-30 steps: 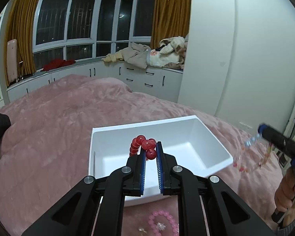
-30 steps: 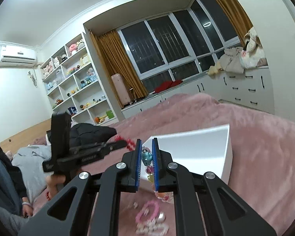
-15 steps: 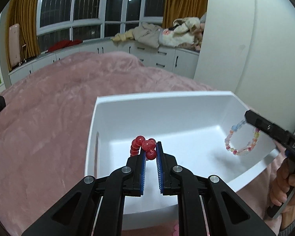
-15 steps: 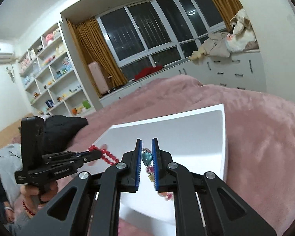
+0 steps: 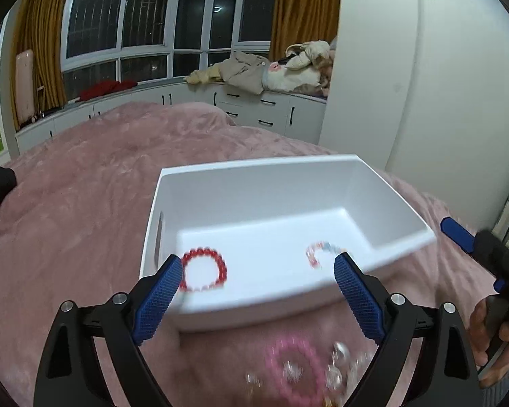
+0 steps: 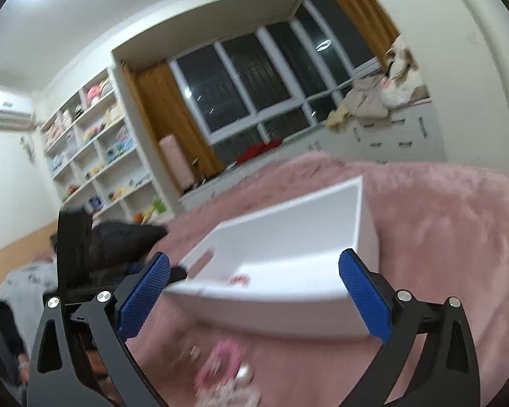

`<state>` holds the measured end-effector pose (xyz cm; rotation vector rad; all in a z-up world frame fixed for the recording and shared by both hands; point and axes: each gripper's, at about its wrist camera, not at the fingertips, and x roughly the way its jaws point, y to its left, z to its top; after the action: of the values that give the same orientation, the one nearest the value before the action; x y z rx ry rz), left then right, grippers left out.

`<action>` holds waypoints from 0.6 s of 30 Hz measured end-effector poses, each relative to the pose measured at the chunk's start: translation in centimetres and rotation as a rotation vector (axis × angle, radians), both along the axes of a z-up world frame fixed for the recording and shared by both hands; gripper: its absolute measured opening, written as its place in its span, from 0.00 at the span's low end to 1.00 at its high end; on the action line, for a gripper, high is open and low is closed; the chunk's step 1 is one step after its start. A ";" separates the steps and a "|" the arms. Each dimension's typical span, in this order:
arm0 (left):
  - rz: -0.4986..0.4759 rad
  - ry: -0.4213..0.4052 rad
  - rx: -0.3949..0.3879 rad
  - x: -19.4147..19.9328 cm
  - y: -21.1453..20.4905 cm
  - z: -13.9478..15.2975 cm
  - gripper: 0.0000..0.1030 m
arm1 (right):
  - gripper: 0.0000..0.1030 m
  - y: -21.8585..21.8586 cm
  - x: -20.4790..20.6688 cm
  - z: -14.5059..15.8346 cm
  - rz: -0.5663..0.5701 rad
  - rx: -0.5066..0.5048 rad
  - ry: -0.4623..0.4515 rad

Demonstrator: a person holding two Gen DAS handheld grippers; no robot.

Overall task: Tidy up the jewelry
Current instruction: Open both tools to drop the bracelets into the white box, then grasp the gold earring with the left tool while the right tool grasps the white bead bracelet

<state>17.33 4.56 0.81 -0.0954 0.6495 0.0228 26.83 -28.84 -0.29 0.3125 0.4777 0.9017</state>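
Bracelets lying in the bin, both claws spread wide

Beads are resting where the task wants them: the red bracelet (image 5: 204, 269) is lying flat on the floor of the white bin (image 5: 254, 183) at its near left, and the pastel bracelet (image 5: 322, 253) is lying at the near right, well apart from it. Neither is touching a finger. The bin is sitting on the pink blanket (image 5: 85, 203), its open top facing up, which suits dropping pieces in from above.

The left gripper (image 5: 256, 300) is hovering just above the bin's near wall with its jaws gaping and nothing between them. The right gripper (image 6: 252, 296) is likewise standing wide apart and empty, pointing across the bin from its near right side; in the left view its blue pad is showing at the right edge, a hand wrapped round the handle.

More jewelry is waiting on the blanket near the bin: a pink bracelet (image 5: 293, 371) with some blurred clear pieces (image 5: 337, 364) beside it. Those probably go in next.
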 end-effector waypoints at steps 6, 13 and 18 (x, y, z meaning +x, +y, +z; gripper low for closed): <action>-0.026 0.049 0.061 -4.2 -2.1 -0.8 0.89 | 0.93 0.2 -4.0 -1.9 0.085 -0.109 0.092; -0.028 0.093 0.041 -6.4 -1.1 -5.6 0.89 | 0.69 2.0 -5.7 -6.1 0.061 -0.233 0.133; -0.066 0.106 0.036 -5.1 -0.9 -7.5 0.89 | 0.61 1.7 -5.8 -7.1 0.068 -0.228 0.157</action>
<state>12.23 3.62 -6.70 -0.0383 0.7572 -0.0244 21.02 -27.14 -7.35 0.1602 0.7338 0.8826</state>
